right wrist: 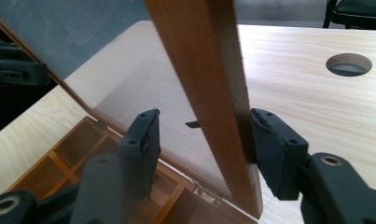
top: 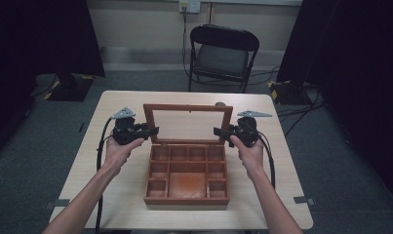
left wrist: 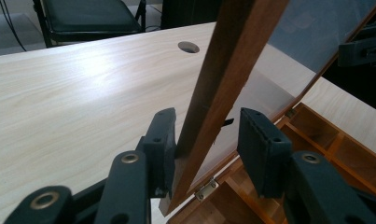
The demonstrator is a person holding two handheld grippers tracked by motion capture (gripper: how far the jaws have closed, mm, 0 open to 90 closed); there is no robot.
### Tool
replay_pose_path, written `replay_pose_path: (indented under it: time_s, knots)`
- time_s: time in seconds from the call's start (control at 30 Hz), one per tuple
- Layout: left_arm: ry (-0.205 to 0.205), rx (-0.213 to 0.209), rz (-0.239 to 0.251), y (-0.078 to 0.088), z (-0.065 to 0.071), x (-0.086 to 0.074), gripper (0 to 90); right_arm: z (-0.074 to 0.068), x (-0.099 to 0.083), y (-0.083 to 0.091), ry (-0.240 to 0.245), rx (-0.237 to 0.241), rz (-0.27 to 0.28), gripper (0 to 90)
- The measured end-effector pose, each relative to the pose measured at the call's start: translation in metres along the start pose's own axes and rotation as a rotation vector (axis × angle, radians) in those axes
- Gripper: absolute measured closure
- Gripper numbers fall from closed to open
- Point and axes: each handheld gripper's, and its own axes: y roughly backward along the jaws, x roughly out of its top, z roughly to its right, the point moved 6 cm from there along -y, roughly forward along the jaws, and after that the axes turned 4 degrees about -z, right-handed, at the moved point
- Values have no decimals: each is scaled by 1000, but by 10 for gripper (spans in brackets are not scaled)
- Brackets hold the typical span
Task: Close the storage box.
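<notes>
A brown wooden box (top: 186, 200) with several compartments sits mid-table. Its glass-paned lid (top: 188, 107) stands upright. My left gripper (top: 152, 130) is at the lid's left side rail, and my right gripper (top: 217, 130) at the right side rail. In the left gripper view my left gripper (left wrist: 207, 119) is open, its jaws straddling the lid frame (left wrist: 223, 79); the left jaw touches the wood and the right jaw stands off. In the right gripper view my right gripper (right wrist: 205, 119) is open astride the frame (right wrist: 204, 60); the right jaw touches it and the left jaw is apart.
The light wood table (top: 121, 102) has a round cable hole (top: 220, 104) just behind the lid. A black folding chair (top: 223, 53) stands beyond the far edge. Dark curtains hang at both sides, and cables lie on the floor at the right.
</notes>
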Motion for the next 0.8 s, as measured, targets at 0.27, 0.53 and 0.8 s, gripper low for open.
replay_pose_path:
  time_s: [0.27, 0.53, 0.8]
  knots:
    - [21, -31, 12, 4, 6, -2, 507, -4, -5, 6, -2, 2, -7, 426]
    - [13, -26, 11, 8, 11, -3, 453, -9, -8, 12, 12, -5, -3, 415]
    - [13, -18, -5, 12, 14, -8, 365, -14, -14, 18, 24, 0, -13, 392]
